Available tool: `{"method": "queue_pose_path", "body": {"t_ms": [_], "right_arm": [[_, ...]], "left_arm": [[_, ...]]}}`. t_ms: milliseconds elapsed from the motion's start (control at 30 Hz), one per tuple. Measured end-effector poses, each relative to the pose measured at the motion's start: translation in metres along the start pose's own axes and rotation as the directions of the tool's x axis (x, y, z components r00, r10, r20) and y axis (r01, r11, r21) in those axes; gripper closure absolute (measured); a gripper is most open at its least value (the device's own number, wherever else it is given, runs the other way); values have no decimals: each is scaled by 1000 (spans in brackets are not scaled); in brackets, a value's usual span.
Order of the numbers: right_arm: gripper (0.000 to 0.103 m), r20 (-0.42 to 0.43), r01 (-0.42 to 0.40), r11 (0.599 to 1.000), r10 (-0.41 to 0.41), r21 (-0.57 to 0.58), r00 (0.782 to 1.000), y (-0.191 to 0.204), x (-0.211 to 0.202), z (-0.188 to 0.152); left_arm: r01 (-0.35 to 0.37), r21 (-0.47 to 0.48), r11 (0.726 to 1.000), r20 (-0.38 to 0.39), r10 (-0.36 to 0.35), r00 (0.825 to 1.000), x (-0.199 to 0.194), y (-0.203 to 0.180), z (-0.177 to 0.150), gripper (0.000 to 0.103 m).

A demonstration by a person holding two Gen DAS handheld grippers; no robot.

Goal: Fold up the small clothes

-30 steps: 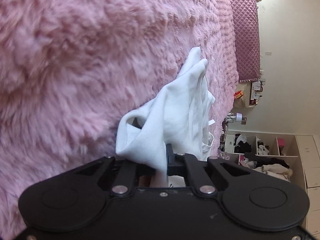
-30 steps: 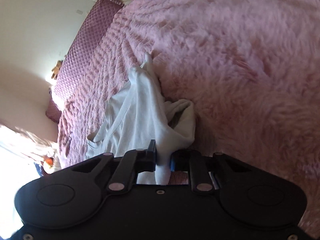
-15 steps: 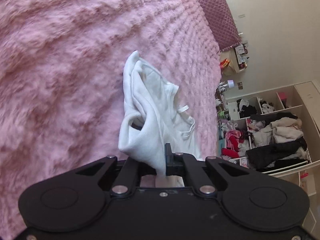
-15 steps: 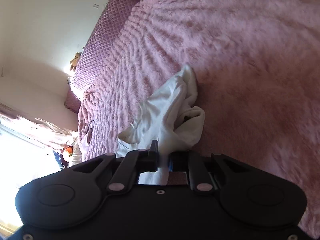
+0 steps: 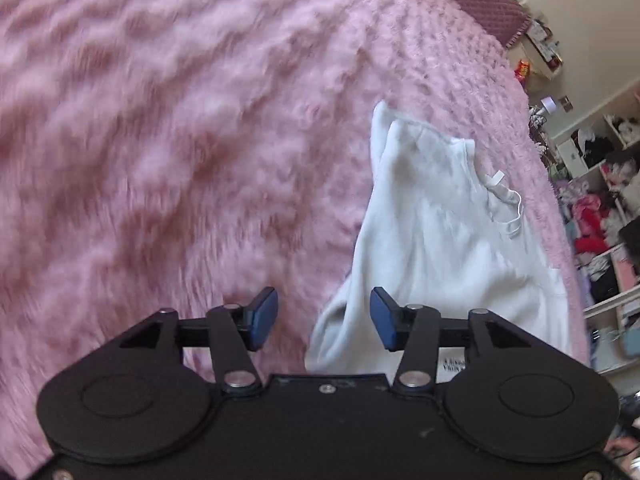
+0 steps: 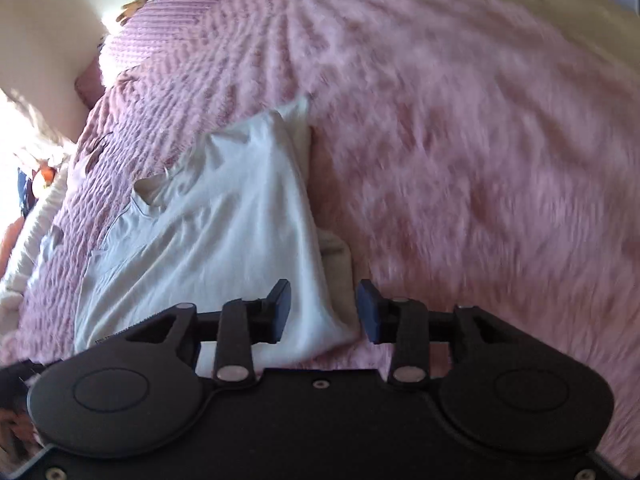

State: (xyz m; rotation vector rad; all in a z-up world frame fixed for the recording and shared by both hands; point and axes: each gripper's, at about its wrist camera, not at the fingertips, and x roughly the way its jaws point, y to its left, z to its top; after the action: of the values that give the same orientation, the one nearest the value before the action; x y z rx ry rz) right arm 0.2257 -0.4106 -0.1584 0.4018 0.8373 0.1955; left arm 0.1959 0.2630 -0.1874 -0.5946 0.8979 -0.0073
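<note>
Left wrist view: your left gripper and right gripper just opened, releasing the white garment mid-bed. Back out straight so nothing snags the fold.

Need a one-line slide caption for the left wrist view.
Left gripper, jaws just opened, releases a white garment onto the fluffy pink blanket.

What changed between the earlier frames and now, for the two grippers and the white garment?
Both let go: the left gripper and right gripper have just been opening, releasing the white garment, which now lies on the pink blanket. Cloth remains between the jaws, unpinched. The garment stays on the blanket.
</note>
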Motion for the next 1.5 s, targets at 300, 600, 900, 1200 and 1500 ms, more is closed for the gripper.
{"method": "queue_pose_path", "body": {"t_ms": [300, 600, 900, 1200, 1500], "right_arm": [[61, 144, 102, 956, -64, -275, 988, 67, 89, 87], [61, 107, 194, 931, -169, -310, 980, 72, 148, 99], [87, 112, 208, 927, -181, -313, 977, 75, 152, 92], [93, 191, 197, 935, -144, -296, 971, 84, 137, 92], [96, 190, 220, 952, -180, -213, 965, 73, 154, 109]], "left_arm": [[-79, 307, 948, 136, 39, 990, 68, -89, 76, 51], [-84, 304, 949, 85, 60, 995, 138, -110, 109, 52], [-111, 295, 949, 86, 89, 992, 158, -111, 102, 97], [-85, 215, 973, 188, 44, 981, 131, -111, 110, 100], [-86, 180, 980, 186, 51, 981, 145, -99, 127, 101]]}}
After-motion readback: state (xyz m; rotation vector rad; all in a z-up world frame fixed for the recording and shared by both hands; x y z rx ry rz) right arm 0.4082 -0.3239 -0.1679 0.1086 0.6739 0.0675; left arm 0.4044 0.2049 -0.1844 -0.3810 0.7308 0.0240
